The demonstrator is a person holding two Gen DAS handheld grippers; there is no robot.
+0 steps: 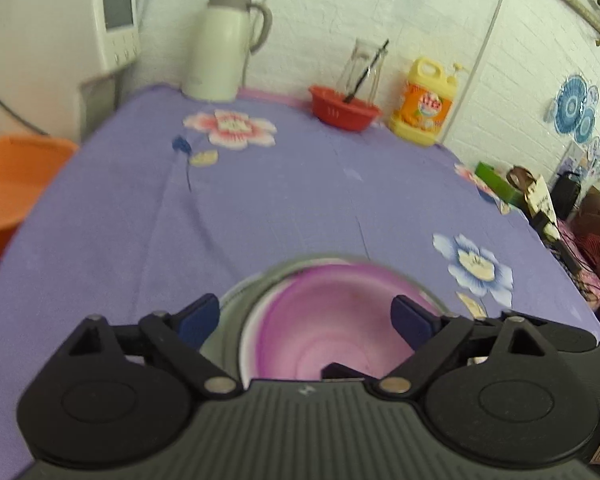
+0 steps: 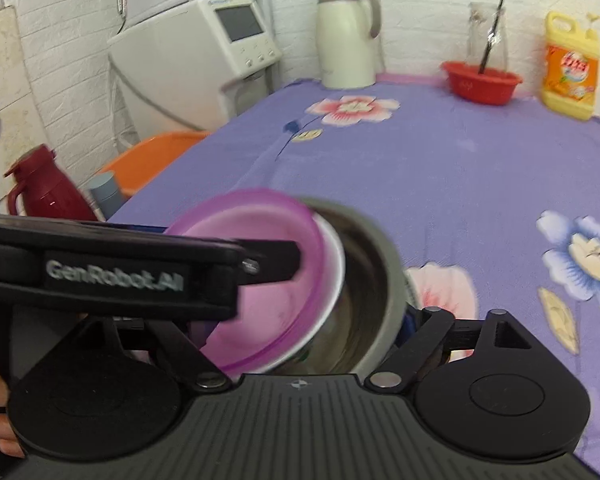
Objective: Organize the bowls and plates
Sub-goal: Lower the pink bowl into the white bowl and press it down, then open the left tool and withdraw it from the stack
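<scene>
Left tongs (image 1: 306, 318) gape over nested pink bowl (image 1: 324, 332).

The purple bowl (image 2: 260, 280) looks like glossy, smooth plastic, and the bowl under it (image 2: 376, 280) like dull grey metal. The tablecloth (image 1: 280, 200) is matt woven cloth with printed flowers.
</scene>
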